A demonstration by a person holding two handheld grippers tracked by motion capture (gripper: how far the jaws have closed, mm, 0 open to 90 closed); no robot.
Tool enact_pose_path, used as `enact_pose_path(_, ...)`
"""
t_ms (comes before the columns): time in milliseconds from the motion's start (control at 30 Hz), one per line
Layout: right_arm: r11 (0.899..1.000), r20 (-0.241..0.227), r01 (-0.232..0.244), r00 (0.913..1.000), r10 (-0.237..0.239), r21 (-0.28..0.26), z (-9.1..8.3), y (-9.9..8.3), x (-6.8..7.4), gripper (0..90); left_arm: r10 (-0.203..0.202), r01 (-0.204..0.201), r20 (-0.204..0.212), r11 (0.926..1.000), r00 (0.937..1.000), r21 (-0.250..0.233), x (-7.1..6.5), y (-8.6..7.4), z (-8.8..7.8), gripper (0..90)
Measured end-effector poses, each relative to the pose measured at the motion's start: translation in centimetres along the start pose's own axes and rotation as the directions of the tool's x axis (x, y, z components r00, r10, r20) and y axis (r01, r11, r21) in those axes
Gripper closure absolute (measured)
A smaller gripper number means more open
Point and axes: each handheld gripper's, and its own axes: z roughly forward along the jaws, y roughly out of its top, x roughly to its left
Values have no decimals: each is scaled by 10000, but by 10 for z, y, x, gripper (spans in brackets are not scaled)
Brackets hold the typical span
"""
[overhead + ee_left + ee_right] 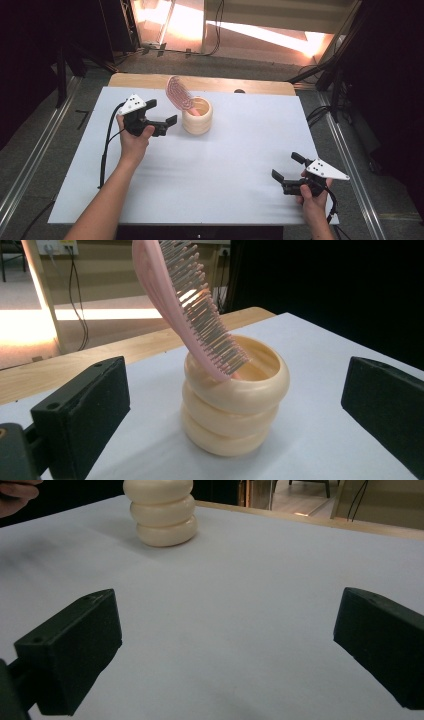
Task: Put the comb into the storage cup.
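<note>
A cream ribbed cup stands upright at the back middle of the white table. A pink hairbrush leans in it, handle down, bristled head sticking up and tilted to the left. My left gripper hovers open just left of the cup, its jaws pointing at it and not touching it. My right gripper is open over bare table at the front right, with nothing between its jaws.
A wooden strip runs along the table's far edge. Cables trail from the left gripper across the table's left side. Dark stands and floor rails flank the table. A hand shows at the right gripper view's top-left corner.
</note>
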Motion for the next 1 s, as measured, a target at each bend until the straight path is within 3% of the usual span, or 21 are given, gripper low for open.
enact_pose_path(1000, 10000, -7, 24, 10000, -24, 10, 0, 0, 2, 0, 182, -183, -118, 9998, 9998, -125, -7, -28, -49, 0)
